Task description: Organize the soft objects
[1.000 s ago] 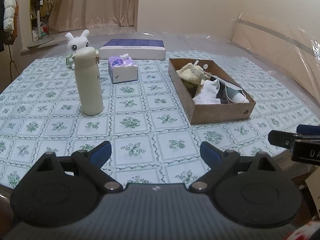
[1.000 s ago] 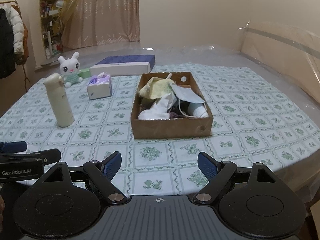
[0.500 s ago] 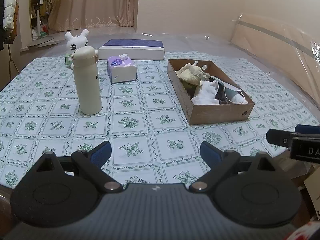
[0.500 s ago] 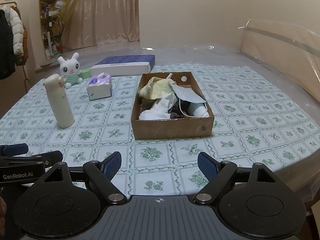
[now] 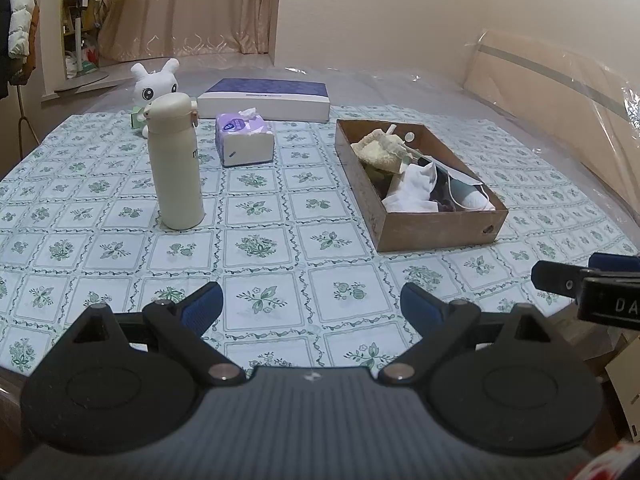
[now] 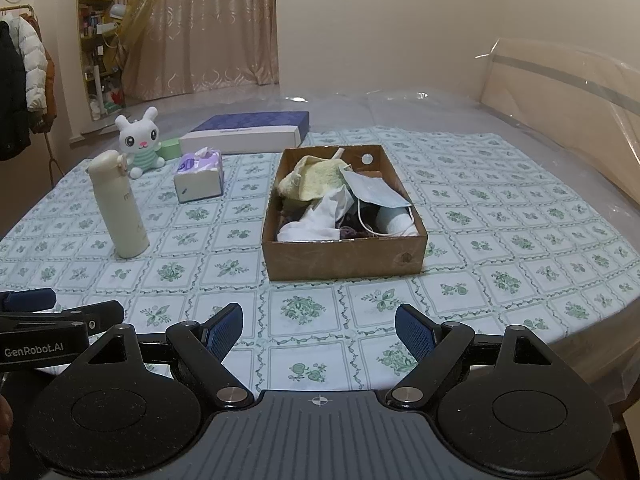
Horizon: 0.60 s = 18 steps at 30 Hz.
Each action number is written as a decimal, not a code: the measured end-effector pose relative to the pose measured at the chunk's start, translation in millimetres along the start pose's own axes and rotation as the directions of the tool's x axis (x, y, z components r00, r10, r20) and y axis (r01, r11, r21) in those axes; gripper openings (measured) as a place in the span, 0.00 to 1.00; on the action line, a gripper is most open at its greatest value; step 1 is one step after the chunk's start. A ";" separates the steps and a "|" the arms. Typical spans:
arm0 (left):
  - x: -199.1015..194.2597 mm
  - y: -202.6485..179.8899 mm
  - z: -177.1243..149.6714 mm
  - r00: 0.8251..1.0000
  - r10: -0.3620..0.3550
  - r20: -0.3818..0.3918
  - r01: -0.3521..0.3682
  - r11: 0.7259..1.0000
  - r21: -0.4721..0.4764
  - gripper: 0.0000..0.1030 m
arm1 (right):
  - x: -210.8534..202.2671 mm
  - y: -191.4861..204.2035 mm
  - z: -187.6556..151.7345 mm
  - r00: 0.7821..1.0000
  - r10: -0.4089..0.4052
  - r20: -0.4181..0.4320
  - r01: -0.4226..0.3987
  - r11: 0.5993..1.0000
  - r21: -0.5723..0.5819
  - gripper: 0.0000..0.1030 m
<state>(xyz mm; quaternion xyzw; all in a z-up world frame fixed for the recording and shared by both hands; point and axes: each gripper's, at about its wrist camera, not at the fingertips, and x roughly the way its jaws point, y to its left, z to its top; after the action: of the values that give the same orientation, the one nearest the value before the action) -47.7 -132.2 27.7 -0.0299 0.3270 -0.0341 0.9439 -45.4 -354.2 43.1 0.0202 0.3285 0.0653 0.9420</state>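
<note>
A brown cardboard box (image 6: 344, 258) (image 5: 440, 232) stands on the patterned tablecloth, holding a yellow cloth (image 6: 316, 178), white fabric (image 6: 320, 220), a pale blue face mask (image 6: 376, 190) and a dark item. A white plush rabbit (image 6: 138, 142) (image 5: 154, 82) sits at the far left. My left gripper (image 5: 310, 304) hangs open over the near table edge, nothing between its blue pads. My right gripper (image 6: 318, 330) is open too, in front of the box and apart from it. Each gripper shows at the other view's edge.
A cream flask (image 6: 120, 204) (image 5: 176, 160) stands upright at the left. Behind it lie a purple tissue pack (image 6: 200, 176) (image 5: 244, 140), a small green box (image 6: 170, 148) and a flat blue-and-white box (image 6: 248, 132). Clear plastic sheeting (image 6: 560, 76) rises at the right.
Both views have shifted very slightly; the box and flask sit marginally differently in the frames. Both grippers stay open and nothing on the table has moved.
</note>
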 end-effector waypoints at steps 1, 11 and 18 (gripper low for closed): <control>-0.2 -0.1 -0.5 1.000 0.000 0.000 0.000 1.000 0.000 0.92 | 0.1 -0.1 0.0 1.000 0.000 0.000 0.000 1.000 0.000 0.81; -0.3 -0.6 -0.1 1.000 -0.002 0.001 0.002 1.000 -0.001 0.92 | -0.5 -0.8 0.6 1.000 -0.001 0.000 0.001 1.000 0.001 0.81; -0.1 -0.5 0.2 1.000 -0.004 0.001 0.004 1.000 -0.002 0.92 | -0.3 -1.9 1.5 1.000 -0.001 0.000 0.001 1.000 0.001 0.81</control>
<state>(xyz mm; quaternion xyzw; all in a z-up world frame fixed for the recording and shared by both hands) -47.7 -132.7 28.0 -0.0314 0.3267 -0.0358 0.9439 -44.4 -356.0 44.3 0.0204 0.3285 0.0646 0.9421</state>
